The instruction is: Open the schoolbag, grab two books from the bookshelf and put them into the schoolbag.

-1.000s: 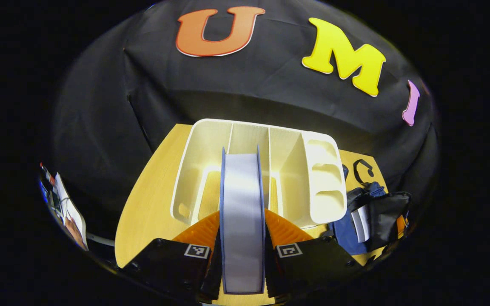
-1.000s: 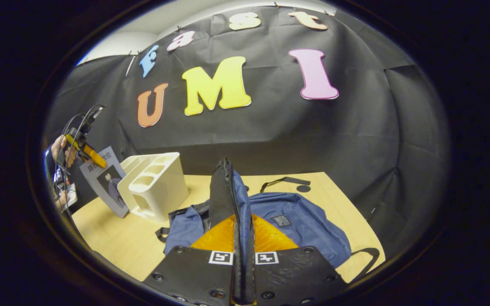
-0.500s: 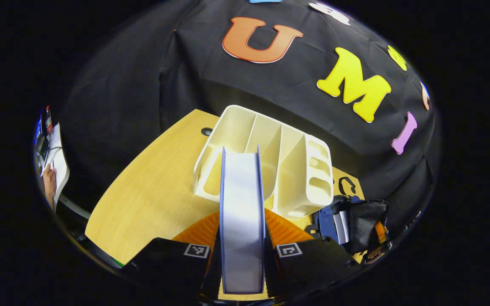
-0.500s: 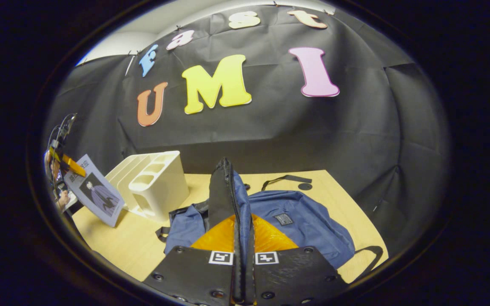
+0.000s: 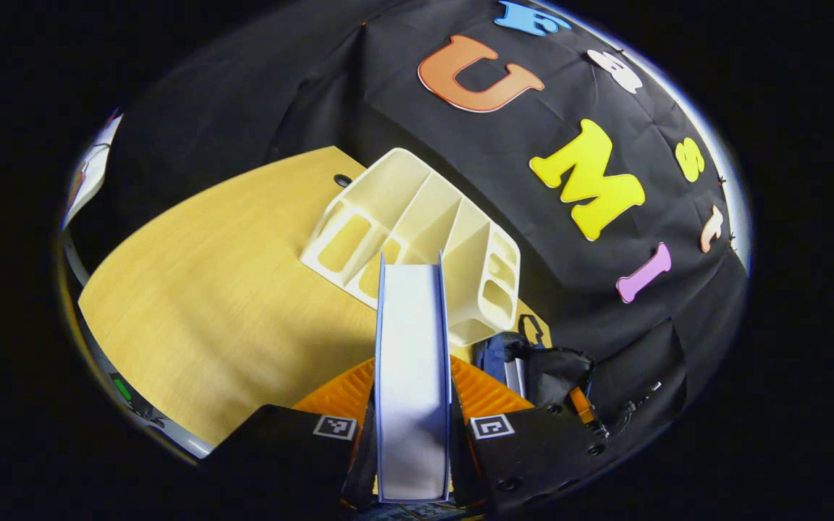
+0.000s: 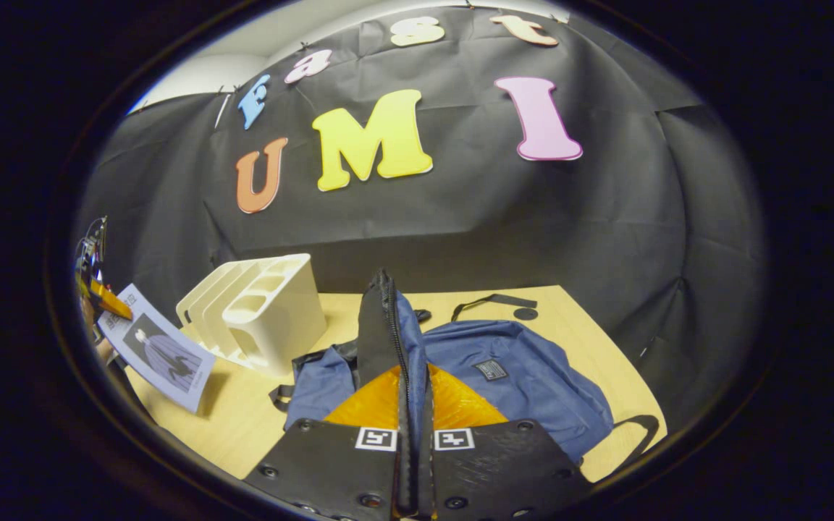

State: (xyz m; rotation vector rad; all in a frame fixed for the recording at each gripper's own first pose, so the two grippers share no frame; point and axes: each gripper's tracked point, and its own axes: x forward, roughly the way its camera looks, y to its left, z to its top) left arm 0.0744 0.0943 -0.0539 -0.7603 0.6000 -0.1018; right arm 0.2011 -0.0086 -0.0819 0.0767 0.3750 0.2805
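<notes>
The left gripper view is looking down from high above the counter [image 5: 207, 304], tilted, toward the bookshelf [image 5: 417, 231]. The right gripper view is sitting low and close over the schoolbag [image 6: 518, 376]. Both are sharing bookshelf and schoolbag.

Blue schoolbag [image 6: 525, 376] lies beside the cream bookshelf [image 6: 261, 315]; lilac book [image 5: 412, 376] held edge-on.
</notes>
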